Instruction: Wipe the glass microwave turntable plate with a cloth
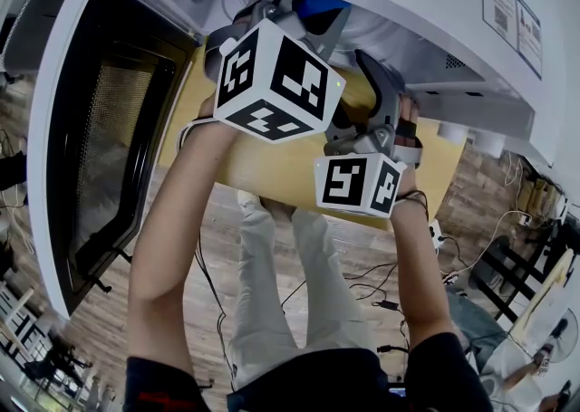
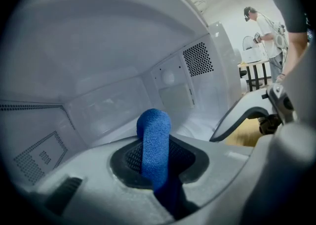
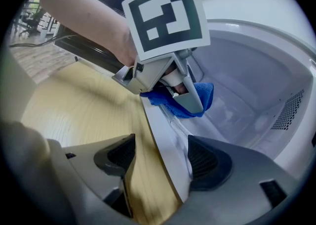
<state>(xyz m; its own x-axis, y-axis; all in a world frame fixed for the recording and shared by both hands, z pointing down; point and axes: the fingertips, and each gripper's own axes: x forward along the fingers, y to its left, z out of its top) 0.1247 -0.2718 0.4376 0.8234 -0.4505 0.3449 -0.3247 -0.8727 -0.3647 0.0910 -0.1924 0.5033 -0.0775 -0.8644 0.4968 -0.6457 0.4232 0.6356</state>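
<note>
Forearms [image 1: 172,220] outstretched, left gripper [image 2: 156,162] clamped on blue cloth [image 2: 154,130] inside microwave [image 2: 98,46], right gripper [image 3: 160,157] agape at its sill [image 3: 165,137].

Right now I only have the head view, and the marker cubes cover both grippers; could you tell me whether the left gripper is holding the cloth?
Observer: Yes, the left gripper is shut on the blue cloth, which sticks up between its jaws.
Operator: Thank you; and the right gripper?
Observer: The right gripper is open and holds nothing; the front sill of the microwave runs between its jaws.
Operator: Where is the cloth?
Observer: Just past that sill, inside the microwave.
</note>
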